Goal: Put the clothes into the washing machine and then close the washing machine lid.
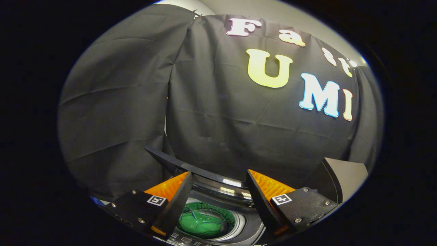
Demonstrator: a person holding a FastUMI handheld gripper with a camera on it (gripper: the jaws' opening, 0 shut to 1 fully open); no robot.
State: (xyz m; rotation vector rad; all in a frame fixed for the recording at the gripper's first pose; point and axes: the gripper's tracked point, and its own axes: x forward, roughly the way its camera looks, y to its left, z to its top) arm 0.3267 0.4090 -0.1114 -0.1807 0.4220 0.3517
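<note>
Gripper view looks out high over the washing machine (245,225), with the gripper (218,184) held above it and pitched so that the booth's black cloth wall (218,112) takes up most of what lies ahead. Its two fingers stand well apart, released, with nothing between them; through the gap shows the machine's open top. Down at about 6 o'clock from the fingertips, inside the round drum (235,223), lies a green garment (203,222) with thin pale stripes, bunched on the drum floor. A strip of control buttons (184,239) runs along the near rim of the machine, below the drum. Beyond the fingertips, at 12 o'clock, the raised lid (191,167) arcs across against the cloth wall. At about 3 o'clock from the right finger, a dark angled panel (344,177) rises beside the machine.
</note>
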